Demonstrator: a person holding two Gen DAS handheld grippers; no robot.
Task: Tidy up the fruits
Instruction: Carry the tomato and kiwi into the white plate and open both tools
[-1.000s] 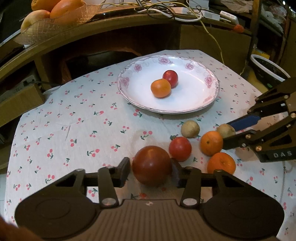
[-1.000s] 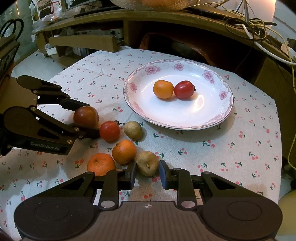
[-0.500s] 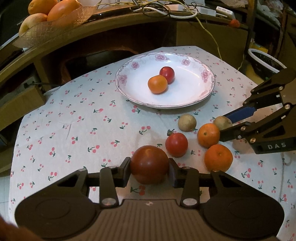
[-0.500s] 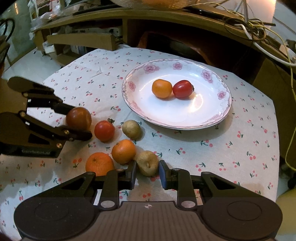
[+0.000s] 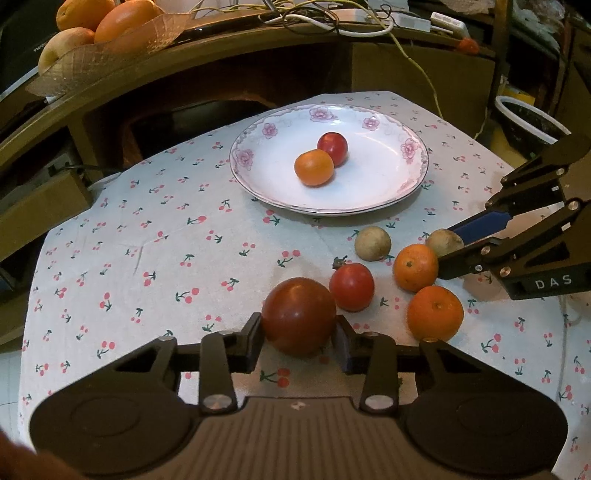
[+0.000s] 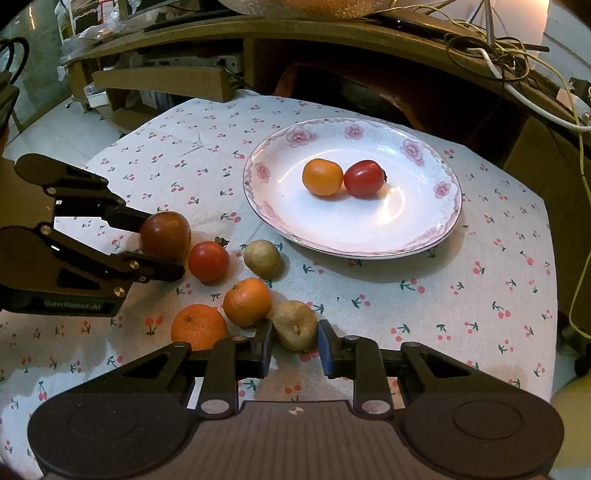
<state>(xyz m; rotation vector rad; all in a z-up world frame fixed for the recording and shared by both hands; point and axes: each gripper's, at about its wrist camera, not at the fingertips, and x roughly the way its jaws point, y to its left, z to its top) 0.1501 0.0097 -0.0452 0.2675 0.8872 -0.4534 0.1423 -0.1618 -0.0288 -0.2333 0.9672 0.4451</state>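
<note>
My left gripper [image 5: 298, 341] is shut on a large dark red tomato [image 5: 298, 320], also seen in the right wrist view [image 6: 165, 235], held just over the cloth. My right gripper [image 6: 294, 345] is shut on a brownish fruit [image 6: 294, 324], which shows in the left wrist view [image 5: 444, 242]. A white flowered plate [image 5: 384, 192] holds an orange fruit [image 5: 314, 167] and a small red tomato [image 5: 333, 147]. On the cloth lie a red tomato [image 5: 351, 286], a second brownish fruit [image 5: 372, 243] and two oranges [image 5: 415, 266] [image 5: 435, 313].
The table has a cherry-print cloth [image 5: 155, 236]. A wooden shelf [image 5: 177, 70] runs behind it with a fruit basket [image 5: 99, 26] and cables [image 5: 351, 26]. Cardboard boxes [image 6: 162, 83] stand at the far left in the right wrist view.
The left gripper has drawn back slightly with the dark tomato. The right gripper stays closed on the brownish fruit and has hardly moved.
</note>
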